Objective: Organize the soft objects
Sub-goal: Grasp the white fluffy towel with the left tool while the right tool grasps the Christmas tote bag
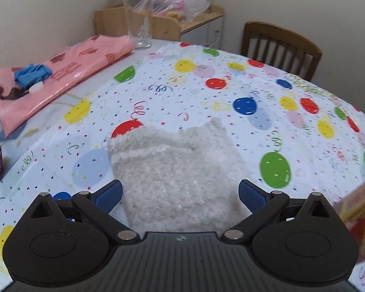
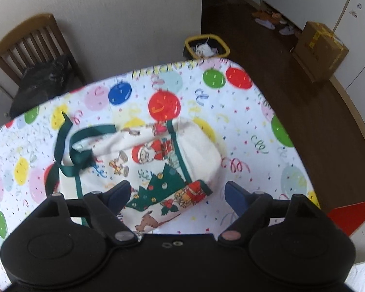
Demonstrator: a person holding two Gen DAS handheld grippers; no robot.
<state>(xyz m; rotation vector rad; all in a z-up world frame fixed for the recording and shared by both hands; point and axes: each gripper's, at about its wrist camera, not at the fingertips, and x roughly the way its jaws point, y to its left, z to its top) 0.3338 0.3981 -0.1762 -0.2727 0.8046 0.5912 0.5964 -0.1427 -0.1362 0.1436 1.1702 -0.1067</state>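
Observation:
A fluffy cream cloth (image 1: 175, 168) lies flat on the balloon-print tablecloth (image 1: 231, 90) in the left wrist view. My left gripper (image 1: 180, 194) hovers over its near end, jaws wide apart, nothing pressed between the blue pads (image 1: 109, 194). In the right wrist view a white Christmas tote bag (image 2: 153, 160) with green straps (image 2: 70, 146) lies on the same tablecloth (image 2: 245, 131). My right gripper (image 2: 176, 196) points steeply down at the bag's near right corner, fingers spread to either side of it, pads not touching it.
A pink plastic sheet (image 1: 68, 68) with a blue cloth (image 1: 31, 73) on it lies far left, beside a clear glass (image 1: 138, 22). Wooden chairs (image 1: 279, 46) (image 2: 29, 46) stand at the far edge. The table's right edge (image 2: 301, 150) drops to a dark floor with a bin (image 2: 206, 46).

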